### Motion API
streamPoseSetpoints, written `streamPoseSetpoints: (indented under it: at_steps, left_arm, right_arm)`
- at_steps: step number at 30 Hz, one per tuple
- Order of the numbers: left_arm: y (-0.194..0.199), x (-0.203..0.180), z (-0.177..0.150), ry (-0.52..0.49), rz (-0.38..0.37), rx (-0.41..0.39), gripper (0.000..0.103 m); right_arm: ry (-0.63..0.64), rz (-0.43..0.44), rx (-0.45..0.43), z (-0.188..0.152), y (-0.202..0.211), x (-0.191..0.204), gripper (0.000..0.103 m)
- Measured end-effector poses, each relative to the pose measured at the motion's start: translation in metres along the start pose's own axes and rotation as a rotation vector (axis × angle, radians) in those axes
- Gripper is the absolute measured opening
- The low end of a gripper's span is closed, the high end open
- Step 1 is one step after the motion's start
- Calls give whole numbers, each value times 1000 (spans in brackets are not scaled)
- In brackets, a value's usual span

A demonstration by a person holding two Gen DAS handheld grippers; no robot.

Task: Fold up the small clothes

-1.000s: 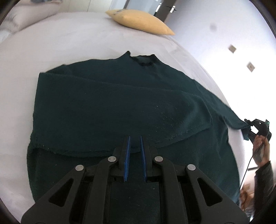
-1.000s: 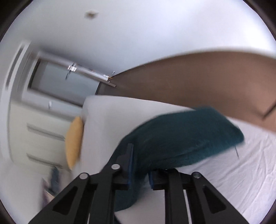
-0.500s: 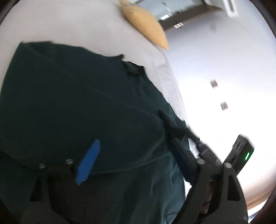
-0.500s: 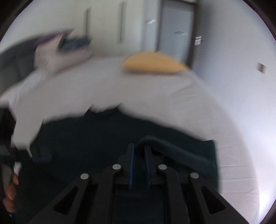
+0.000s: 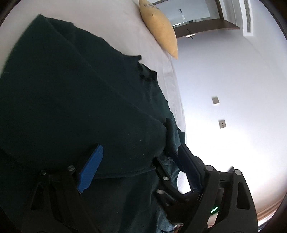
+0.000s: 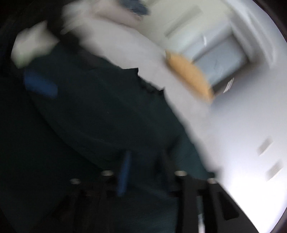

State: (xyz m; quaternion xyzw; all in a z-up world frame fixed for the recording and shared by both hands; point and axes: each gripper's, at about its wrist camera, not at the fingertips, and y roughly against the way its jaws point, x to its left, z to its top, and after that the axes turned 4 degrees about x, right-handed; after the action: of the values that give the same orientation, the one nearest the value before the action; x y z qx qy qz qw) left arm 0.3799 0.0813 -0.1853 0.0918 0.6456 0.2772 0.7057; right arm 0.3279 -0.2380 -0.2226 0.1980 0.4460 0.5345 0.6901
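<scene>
A dark green sweater (image 5: 80, 100) lies spread on the white bed (image 5: 107, 19), its collar (image 5: 146, 74) towards the yellow pillow. My left gripper (image 5: 140, 161) hangs just over the sweater's lower right part, open wide, with one blue pad (image 5: 90, 170) showing and nothing pinched. The right wrist view is blurred. There my right gripper (image 6: 145, 170) stands low over the sweater (image 6: 100, 114) with its jaws opening. Dark cloth lies under the gap and the pads do not seem to press on it. The black body of the right gripper (image 5: 179, 200) shows beside my left one.
A yellow pillow (image 5: 159, 28) lies at the head of the bed, near its right edge. That edge (image 5: 177, 100) runs close to a pale wall with two sockets (image 5: 215, 100). A doorway (image 5: 195, 10) is beyond the pillow. Blurred white bedding (image 6: 114, 16) lies at the far left.
My left gripper went from shut to wide open, rolled and moved right over the sweater. My right gripper carried the sleeve in over the sweater, and its jaws have parted.
</scene>
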Motion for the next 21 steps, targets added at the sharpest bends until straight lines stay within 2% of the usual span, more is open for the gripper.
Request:
streamPoseSetpoints:
  at_steps: [1, 2, 5, 6, 9, 13, 15, 16, 17, 18, 21]
  left_arm:
    - [4, 3, 1, 2, 4, -10, 85]
    - [6, 5, 2, 5, 7, -16, 85]
    - [12, 10, 4, 10, 10, -28, 85]
    - [12, 10, 5, 10, 14, -30, 85]
    - [16, 10, 4, 2, 20, -32, 85]
    - [14, 9, 4, -2, 26, -31, 85]
    - [10, 8, 5, -4, 29, -30, 85]
    - [11, 8, 5, -5, 30, -28, 85]
    - [13, 9, 4, -4, 30, -27, 85]
    - [13, 9, 5, -5, 29, -25, 85]
    - [12, 7, 7, -8, 29, -18, 85]
  right_arm:
    - [-123, 83, 6, -1, 1, -17, 47]
    - [-325, 227, 8, -7, 0, -47, 46]
    - [-758, 450, -22, -36, -6, -109, 46]
    - [-871, 472, -26, -46, -10, -126, 46]
    - [-1076, 473, -68, -72, -17, -156, 46]
    - [-1179, 471, -82, -79, -29, -175, 46]
    - [-1186, 488, -72, -78, -32, -177, 45]
    - [-1170, 479, -74, -89, -25, -172, 41]
    - [-1126, 460, -73, -80, -25, -169, 27]
    - [-1073, 443, -71, -72, -23, -165, 18]
    - [-853, 349, -110, -36, -6, -149, 14]
